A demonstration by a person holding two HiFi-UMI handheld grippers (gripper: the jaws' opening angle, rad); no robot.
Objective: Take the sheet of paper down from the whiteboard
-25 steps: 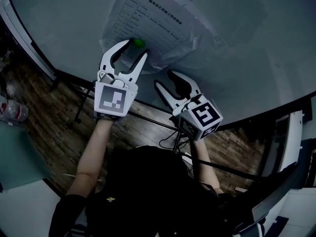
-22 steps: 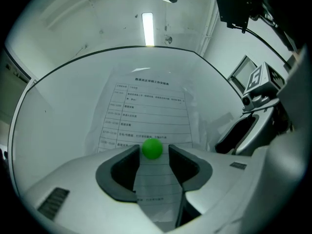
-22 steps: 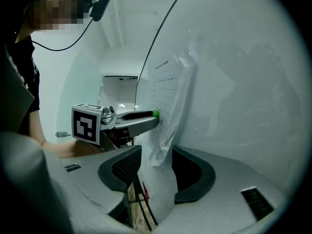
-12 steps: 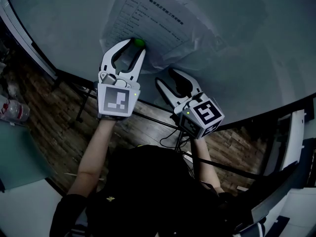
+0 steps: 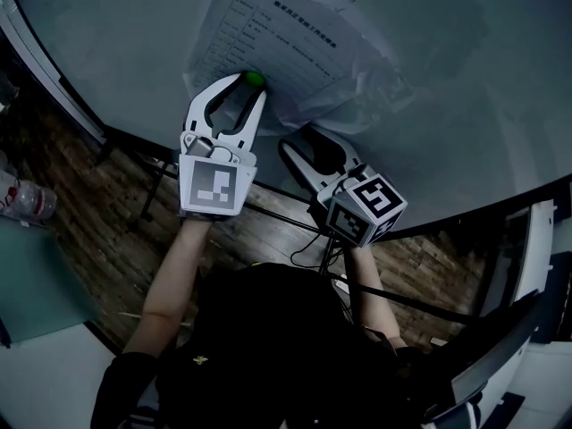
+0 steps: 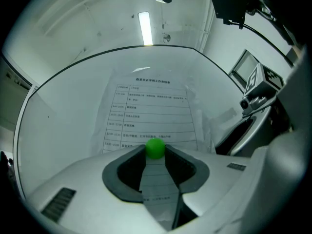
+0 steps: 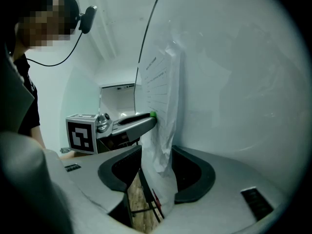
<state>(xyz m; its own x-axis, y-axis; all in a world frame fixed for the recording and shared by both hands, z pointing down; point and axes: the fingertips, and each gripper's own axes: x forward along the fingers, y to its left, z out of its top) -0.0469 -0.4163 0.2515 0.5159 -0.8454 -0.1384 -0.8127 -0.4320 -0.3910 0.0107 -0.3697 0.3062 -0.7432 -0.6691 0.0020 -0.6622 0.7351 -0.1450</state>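
Observation:
A printed sheet of paper (image 5: 286, 43) (image 6: 151, 111) hangs on the whiteboard (image 5: 447, 79), pinned near its lower edge by a small green magnet (image 5: 254, 79) (image 6: 155, 148) (image 7: 153, 114). My left gripper (image 5: 250, 83) (image 6: 155, 151) points at the board. Its jaws have just been closing and now press on the green magnet from both sides. My right gripper (image 5: 295, 138) (image 7: 157, 150) is at the sheet's crumpled lower right corner (image 7: 161, 155). That corner hangs between its jaws, which stand apart.
The whiteboard's dark lower frame (image 5: 134, 141) runs just under both grippers, with stand legs and cables (image 5: 308, 253) on the wooden floor below. A plastic bottle (image 5: 27, 202) lies at the left. A person's arm (image 5: 170, 275) is behind the left gripper.
The left gripper's jaws have narrowed from wide open onto the green magnet. The right gripper has rolled a little. Neither hand has shifted along the board.

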